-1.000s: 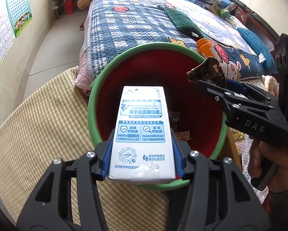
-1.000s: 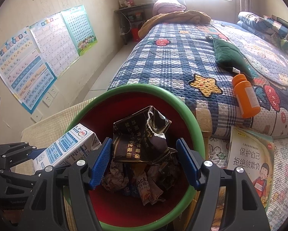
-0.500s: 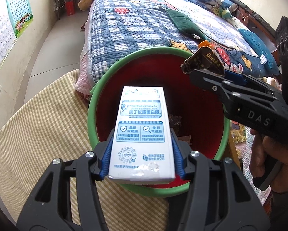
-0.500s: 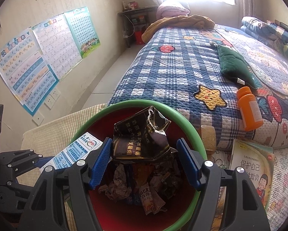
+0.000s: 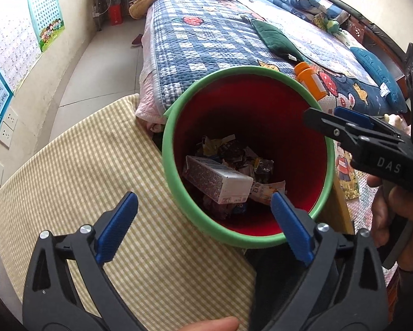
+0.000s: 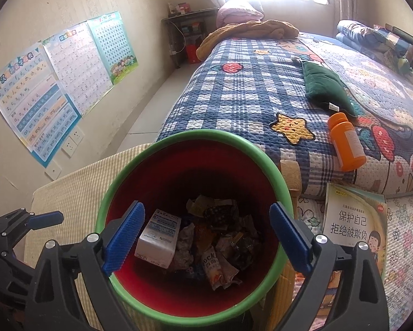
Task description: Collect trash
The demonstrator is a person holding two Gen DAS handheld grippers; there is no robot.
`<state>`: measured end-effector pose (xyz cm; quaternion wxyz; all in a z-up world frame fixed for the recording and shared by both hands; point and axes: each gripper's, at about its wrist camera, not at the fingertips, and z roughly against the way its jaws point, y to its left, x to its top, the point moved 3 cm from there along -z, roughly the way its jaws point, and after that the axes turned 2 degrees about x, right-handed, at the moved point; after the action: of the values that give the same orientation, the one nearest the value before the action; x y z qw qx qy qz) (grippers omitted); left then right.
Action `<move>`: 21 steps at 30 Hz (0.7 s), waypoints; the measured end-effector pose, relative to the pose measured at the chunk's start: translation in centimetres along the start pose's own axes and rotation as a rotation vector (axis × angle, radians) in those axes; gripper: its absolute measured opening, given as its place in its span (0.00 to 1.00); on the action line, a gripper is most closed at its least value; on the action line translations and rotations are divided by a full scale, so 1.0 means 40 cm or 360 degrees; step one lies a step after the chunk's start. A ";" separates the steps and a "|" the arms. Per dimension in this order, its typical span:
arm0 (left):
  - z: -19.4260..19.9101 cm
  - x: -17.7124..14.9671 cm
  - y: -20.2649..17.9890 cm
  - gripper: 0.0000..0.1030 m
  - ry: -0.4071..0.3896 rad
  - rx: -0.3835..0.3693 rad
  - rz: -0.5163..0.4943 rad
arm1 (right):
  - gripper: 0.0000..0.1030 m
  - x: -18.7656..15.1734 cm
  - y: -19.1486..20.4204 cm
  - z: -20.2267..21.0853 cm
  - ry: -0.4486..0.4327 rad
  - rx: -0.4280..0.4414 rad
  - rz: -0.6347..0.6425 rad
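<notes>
Trash dropped: both tongs opening, empty.
Milk carton [image 5: 220, 182] and wrapper [image 6: 223, 212], gripped a moment ago, lie in the bin [image 5: 178, 193] below left gripper [image 5: 203, 220] and right gripper [image 6: 206, 234].

You have one green-rimmed bin [image 6: 261, 151], one milk carton [image 6: 158, 238] inside it among several crumpled wrappers [image 6: 223, 256], one orange bottle [image 6: 345, 144], one picture book [image 6: 355, 220], three wall posters [image 6: 68, 63]

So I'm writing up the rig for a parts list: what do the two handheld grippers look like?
Both are alike: a black plastic frame with triangular cut-outs and silver screw heads, its jaws faced with ribbed blue pads. The left gripper shows this close up; the right gripper carries white "DAS" lettering on its side, above a dark handle.
</notes>
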<state>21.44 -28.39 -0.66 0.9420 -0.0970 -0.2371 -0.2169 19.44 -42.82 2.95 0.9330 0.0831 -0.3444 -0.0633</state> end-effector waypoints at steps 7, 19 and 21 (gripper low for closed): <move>0.078 -0.068 0.061 0.94 -0.0054 0.0039 0.0065 | 0.92 -0.038 0.085 0.050 -0.0017 0.0019 0.0062; 0.239 -0.246 0.232 0.95 -0.0164 0.0199 0.0365 | 0.93 -0.117 0.339 0.096 -0.0064 0.0104 0.0271; 0.259 -0.279 0.272 0.94 -0.0171 0.0241 0.0448 | 0.93 -0.131 0.385 0.098 -0.0071 0.0135 0.0315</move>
<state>13.33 -11.75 2.01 0.9537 -0.0694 -0.2868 -0.0589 13.87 -27.29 5.65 0.9224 0.0866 -0.3741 0.0421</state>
